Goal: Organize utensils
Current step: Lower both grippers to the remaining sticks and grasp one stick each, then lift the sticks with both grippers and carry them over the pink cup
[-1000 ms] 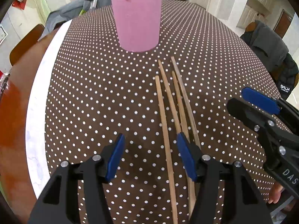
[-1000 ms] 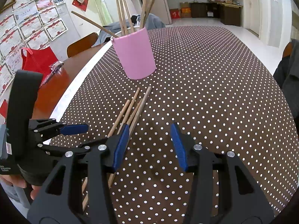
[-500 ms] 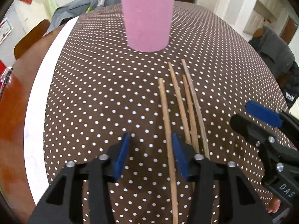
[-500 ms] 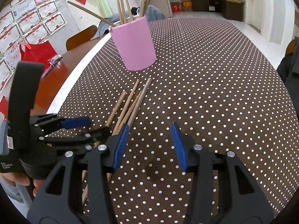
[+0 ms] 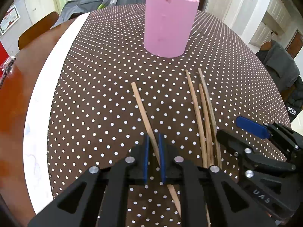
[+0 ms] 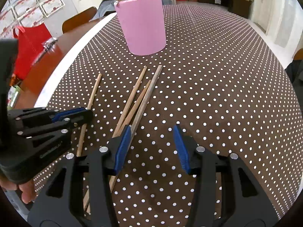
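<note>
A pink cup (image 5: 166, 24) (image 6: 144, 24) with several chopsticks standing in it is on the dotted cloth. One wooden chopstick (image 5: 141, 106) (image 6: 93, 92) lies apart from three others (image 5: 204, 113) (image 6: 136, 102). My left gripper (image 5: 153, 141) (image 6: 86, 117) points down at the single chopstick; its jaws are closing and the blue pads pinch it near its middle. To the right, my right gripper (image 6: 152, 130) (image 5: 229, 127) stands open low over the cloth. Its left finger is beside the three chopsticks, and nothing is between its pads.
The brown polka-dot cloth (image 5: 94, 94) has a white border (image 5: 37, 113), with bare wooden table (image 5: 13, 104) beyond it on the left. A red bag (image 6: 28, 43) sits there. Chairs draped with grey jackets (image 5: 278, 62) stand around. A hand (image 6: 26, 191) holds the left gripper.
The left jaws have closed from wide open onto the leftmost chopstick, which has swung away from the other three. Both grippers have edged forward toward the cup. The right jaws keep the same gap.
</note>
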Demonstrator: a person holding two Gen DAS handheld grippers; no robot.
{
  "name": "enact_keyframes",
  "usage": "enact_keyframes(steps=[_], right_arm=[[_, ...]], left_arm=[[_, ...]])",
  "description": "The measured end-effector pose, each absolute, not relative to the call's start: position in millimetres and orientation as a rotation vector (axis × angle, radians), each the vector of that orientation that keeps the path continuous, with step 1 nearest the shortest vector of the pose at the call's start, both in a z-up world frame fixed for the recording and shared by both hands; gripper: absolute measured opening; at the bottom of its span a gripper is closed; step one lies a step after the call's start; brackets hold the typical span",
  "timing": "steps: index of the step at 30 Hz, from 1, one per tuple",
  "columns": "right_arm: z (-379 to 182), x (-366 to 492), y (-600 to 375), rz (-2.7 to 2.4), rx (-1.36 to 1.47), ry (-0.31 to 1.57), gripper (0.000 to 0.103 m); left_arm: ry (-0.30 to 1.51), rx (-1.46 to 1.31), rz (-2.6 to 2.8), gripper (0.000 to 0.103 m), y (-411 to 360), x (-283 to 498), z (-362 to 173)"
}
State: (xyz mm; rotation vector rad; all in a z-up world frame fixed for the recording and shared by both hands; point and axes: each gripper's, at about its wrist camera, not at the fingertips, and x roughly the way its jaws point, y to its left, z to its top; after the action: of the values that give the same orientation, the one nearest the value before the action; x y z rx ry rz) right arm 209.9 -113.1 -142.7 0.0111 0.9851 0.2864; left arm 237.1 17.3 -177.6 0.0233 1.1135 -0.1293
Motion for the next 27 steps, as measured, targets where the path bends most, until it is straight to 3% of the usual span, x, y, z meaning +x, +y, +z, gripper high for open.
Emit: enact_keyframes(steps=[22,27], right_arm=[[-143.5,231.1,-76.3,0.242,-0.183,1.033,0.046],[-140.3,236.5,-81.3,0.241,-0.16,1.029,0.016]], left_arm=[[1.114,0.028,-0.106,0.01,15.0,243.0,-175.7],[1.119,0.006,-0.108,0.008,17.9,244.7,-175.1]])
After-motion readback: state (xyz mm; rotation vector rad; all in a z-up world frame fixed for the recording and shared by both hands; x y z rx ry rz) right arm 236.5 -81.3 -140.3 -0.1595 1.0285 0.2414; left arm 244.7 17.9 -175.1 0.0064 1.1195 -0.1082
